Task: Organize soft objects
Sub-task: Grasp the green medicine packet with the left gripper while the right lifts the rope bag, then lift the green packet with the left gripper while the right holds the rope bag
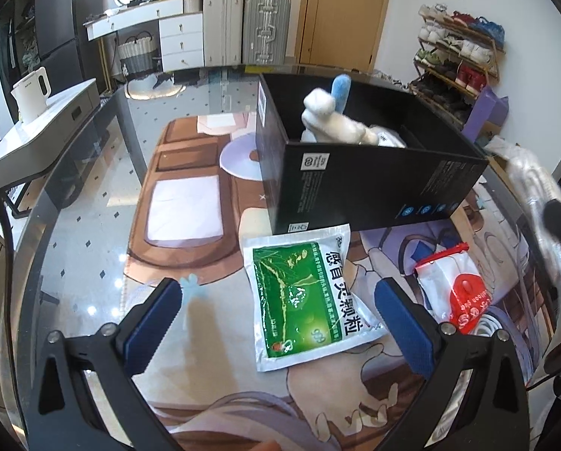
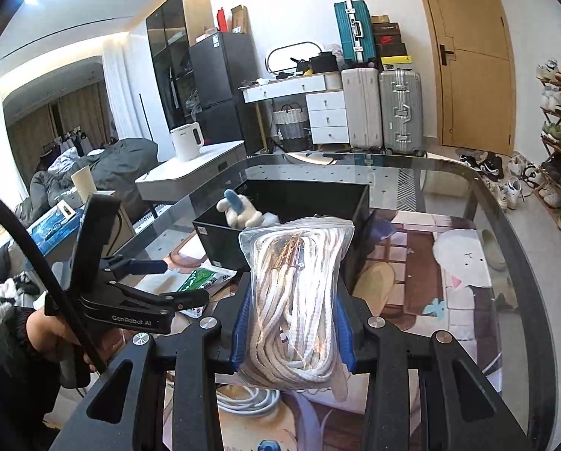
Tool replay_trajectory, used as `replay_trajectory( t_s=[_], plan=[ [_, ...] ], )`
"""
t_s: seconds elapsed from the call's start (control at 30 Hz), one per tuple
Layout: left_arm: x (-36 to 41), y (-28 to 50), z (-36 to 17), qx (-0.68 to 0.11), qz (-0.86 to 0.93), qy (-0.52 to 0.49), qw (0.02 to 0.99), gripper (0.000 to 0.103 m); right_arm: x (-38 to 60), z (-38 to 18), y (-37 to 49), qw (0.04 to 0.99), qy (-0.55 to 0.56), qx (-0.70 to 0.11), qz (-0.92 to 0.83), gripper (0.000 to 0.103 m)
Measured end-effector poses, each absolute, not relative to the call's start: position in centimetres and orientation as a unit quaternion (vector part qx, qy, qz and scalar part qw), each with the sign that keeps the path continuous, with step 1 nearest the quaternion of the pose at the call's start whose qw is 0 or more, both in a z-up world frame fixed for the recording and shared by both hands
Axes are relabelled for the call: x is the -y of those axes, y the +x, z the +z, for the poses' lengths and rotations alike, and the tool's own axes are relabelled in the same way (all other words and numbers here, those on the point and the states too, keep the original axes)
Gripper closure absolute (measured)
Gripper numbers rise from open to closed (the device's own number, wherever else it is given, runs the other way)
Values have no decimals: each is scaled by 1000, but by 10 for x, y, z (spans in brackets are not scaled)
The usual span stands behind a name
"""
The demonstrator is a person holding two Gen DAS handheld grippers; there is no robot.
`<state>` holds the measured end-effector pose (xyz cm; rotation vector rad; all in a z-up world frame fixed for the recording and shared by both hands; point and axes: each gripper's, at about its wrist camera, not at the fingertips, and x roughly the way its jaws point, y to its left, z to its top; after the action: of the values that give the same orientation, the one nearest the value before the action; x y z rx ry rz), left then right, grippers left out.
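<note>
step: carrying a bagged item toward the box, judging by how things are lying
right claw (image 2: 294, 310): clamping a clear zip bag of rope (image 2: 297, 293) between its blue pads, bag standing upright and lifted off the table
rope bag position: hanging just near of the black box (image 2: 280, 206), not yet over its opening
black box: sitting on the glass table (image 2: 449, 173), open top, already holding a white-and-blue plush toy (image 2: 239, 210) at its left end
left claw (image 1: 280, 312): jaws standing wide apart, gripping nothing, hovering low over the table
green sachet (image 1: 303, 297): lying flat on the table just near of the box, between the left claw's pads (image 1: 152, 323) in that view, not touched
red-and-white pouch (image 1: 455, 285): lying on the table right of the sachet, near a white cable coil (image 1: 487, 325)
next move, right: needing to go forward and up over the box's near wall, then letting go so the bag is dropping inside beside the plush
next move, left: probably dropping onto the sachet and pinching it; flat pack, so needing an edge or a low grip
risk: bulky bag catching the box rim
</note>
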<state>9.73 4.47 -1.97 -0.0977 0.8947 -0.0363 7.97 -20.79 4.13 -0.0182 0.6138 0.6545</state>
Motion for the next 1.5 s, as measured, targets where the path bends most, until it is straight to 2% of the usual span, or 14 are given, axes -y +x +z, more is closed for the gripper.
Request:
replay_trajectory(
  t_s=[0.23, 0.33, 0.43, 0.5, 0.67, 1.1, 1.3, 1.4, 1.5],
  plan=[
    [-37, 101, -26, -445, -16, -32, 895, 9, 216, 41, 78, 904, -5, -298, 306, 65],
    [-33, 99, -24, -439, -27, -23, 898, 17, 215, 42, 79, 905, -5, -298, 302, 65],
    [-29, 96, -22, -431, -39, -16, 901, 33, 215, 41, 79, 906, -7, -299, 300, 65],
    [-27, 94, -20, -426, -45, -13, 904, 49, 214, 41, 80, 906, -7, -299, 300, 65],
    [-31, 92, -17, -421, -57, -24, 905, 59, 213, 41, 79, 906, -7, -298, 300, 65],
    [-39, 82, -11, -410, -69, -41, 908, 67, 213, 41, 80, 906, -8, -298, 299, 65],
    [-41, 81, -12, -411, -68, -42, 908, 67, 213, 41, 80, 906, -10, -297, 300, 65],
    [-39, 83, -13, -415, -59, -33, 907, 62, 213, 40, 81, 906, -12, -298, 301, 65],
    [-37, 85, -16, -421, -44, -22, 906, 48, 213, 41, 81, 906, -12, -298, 301, 65]
  ],
)
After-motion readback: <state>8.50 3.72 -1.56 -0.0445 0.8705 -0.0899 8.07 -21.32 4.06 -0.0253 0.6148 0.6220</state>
